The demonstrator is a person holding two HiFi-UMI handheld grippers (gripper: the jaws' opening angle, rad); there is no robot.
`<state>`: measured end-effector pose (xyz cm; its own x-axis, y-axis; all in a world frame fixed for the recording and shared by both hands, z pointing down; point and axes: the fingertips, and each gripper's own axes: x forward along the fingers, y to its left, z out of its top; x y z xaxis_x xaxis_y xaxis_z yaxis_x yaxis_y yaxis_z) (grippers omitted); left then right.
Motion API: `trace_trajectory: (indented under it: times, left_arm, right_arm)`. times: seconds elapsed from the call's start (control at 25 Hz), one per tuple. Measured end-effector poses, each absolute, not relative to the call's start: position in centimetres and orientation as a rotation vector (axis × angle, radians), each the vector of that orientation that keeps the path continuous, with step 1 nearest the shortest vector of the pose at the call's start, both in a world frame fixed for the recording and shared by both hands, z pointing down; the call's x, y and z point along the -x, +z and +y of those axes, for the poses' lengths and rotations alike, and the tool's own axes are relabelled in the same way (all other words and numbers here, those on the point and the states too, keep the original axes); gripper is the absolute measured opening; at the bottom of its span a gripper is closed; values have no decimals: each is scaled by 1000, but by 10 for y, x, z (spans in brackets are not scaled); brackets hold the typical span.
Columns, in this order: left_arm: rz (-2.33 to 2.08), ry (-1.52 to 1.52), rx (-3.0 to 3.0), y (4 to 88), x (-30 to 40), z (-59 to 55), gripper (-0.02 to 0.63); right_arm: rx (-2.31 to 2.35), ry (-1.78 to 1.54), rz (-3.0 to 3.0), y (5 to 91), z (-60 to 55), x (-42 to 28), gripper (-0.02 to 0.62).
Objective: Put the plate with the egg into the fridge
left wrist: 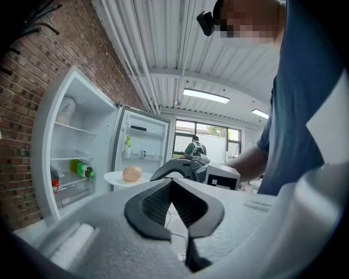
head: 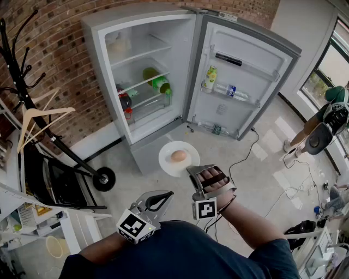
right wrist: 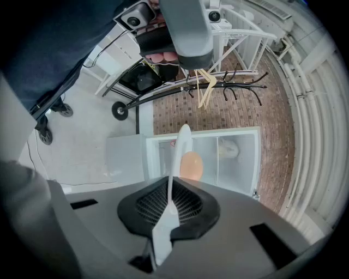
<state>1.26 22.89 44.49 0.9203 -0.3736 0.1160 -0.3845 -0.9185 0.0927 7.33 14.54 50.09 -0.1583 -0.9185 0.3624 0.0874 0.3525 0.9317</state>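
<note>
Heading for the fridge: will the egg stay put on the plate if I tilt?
Probably rolls: the egg lies loose on a shallow plate. The plate, pinched at one rim by the right gripper, may tip; keep level.

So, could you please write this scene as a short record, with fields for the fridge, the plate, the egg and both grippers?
fridge: door open, bottles on shelves
plate: white, outside the fridge, held by its rim
egg: on the plate
right gripper: fingers shut on the plate
left gripper: fingers together, nothing between them
</note>
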Motion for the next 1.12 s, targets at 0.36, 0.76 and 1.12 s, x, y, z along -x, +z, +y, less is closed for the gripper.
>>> trace_trajectory:
  times: [0.36, 0.76, 1.12]
  left_arm:
    - [-592, 161, -2982, 445, -21, 227, -2]
    - [-625, 171, -2972, 445, -50, 233, -2]
    - [-693, 190, -2954, 456, -75, 236, -2]
  right_arm:
    - [-819, -1094, -1437, 499, 139, -82, 23]
    - [-794, -1138, -1455, 494, 138, -100, 21]
    - [-827, -1185, -1470, 492, 126, -124, 21]
